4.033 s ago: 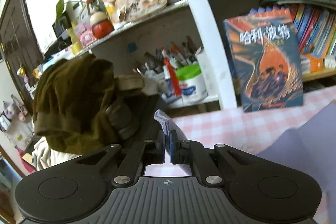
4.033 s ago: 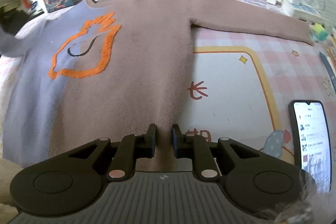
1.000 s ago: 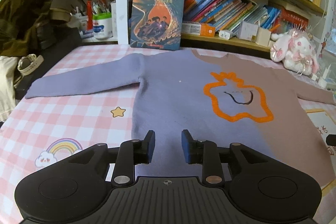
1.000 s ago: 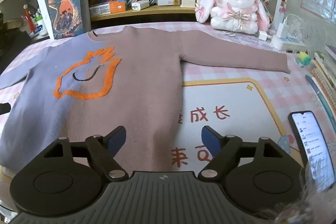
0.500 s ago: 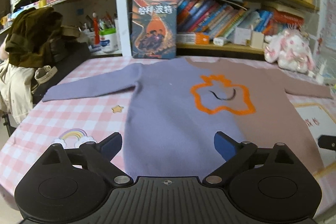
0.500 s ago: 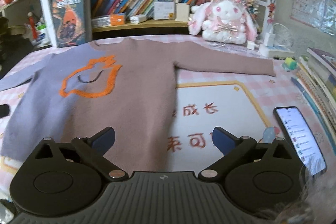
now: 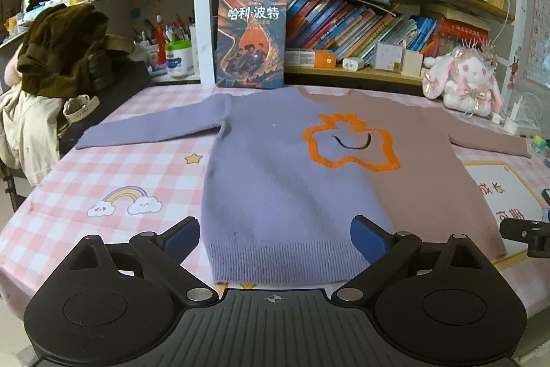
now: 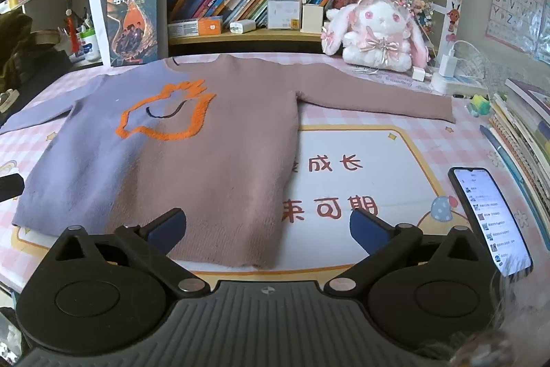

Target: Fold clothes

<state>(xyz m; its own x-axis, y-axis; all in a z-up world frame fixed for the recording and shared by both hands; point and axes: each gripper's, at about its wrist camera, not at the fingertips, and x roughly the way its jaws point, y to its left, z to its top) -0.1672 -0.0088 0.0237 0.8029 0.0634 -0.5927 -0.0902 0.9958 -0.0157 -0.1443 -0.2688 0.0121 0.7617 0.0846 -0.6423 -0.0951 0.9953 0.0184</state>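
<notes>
A two-tone sweater, lilac on its left half and dusty pink on its right, lies flat on the table with both sleeves spread and an orange outline on the chest. My left gripper is open, held back from the table's near edge above the lilac hem. Open too, my right gripper hovers over the pink hem corner with nothing between its fingers. The right gripper's tip shows at the far right of the left wrist view.
A lit phone lies at the table's right edge beside stacked books. A plush rabbit and a charger sit behind the right sleeve. A standing book and shelves back the table. A chair with dark clothes stands at left.
Four seconds ago my left gripper was shut on the lilac sleeve and my right nearly shut at the hem. Both have since let go, opened wide and pulled back.
</notes>
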